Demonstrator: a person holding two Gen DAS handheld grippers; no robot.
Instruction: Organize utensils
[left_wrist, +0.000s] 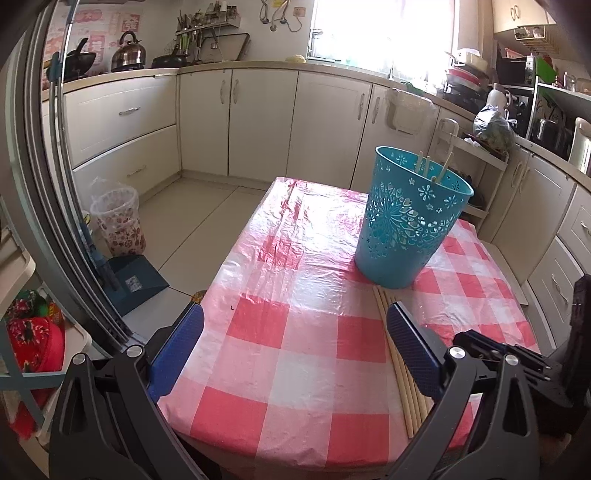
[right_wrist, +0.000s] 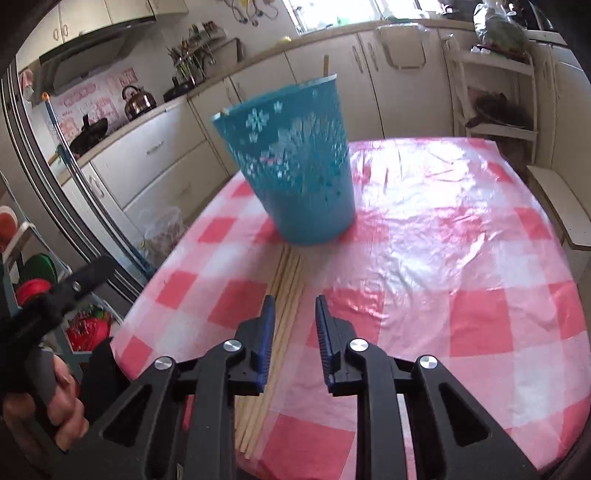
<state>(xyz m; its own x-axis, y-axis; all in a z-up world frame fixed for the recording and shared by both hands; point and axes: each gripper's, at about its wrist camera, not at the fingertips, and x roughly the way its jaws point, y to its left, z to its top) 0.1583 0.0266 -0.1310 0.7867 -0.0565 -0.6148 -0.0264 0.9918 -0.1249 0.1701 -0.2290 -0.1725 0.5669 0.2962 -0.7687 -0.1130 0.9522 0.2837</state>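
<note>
Left gripper (left_wrist: 295, 350) jaws spread, empty; loose chopsticks (right_wrist: 284, 291) lie in front of the teal basket (right_wrist: 295, 166), thin, stiff, light, likely slippery, best pinched mid-length; right gripper (right_wrist: 294, 299) jaws narrowly apart, nothing pinched

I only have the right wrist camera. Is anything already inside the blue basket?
Observer: Yes. The left wrist view shows at least three pale sticks standing in the blue basket, tops above its rim.
Operator: Is the left gripper holding anything?
Observer: No. The left gripper is wide open with nothing between its jaws.
Operator: Where is it relative to the loose chopsticks?
Observer: One of its fingers overlaps the chopsticks lying on the table in front of the basket. I cannot tell whether it touches them.
</note>
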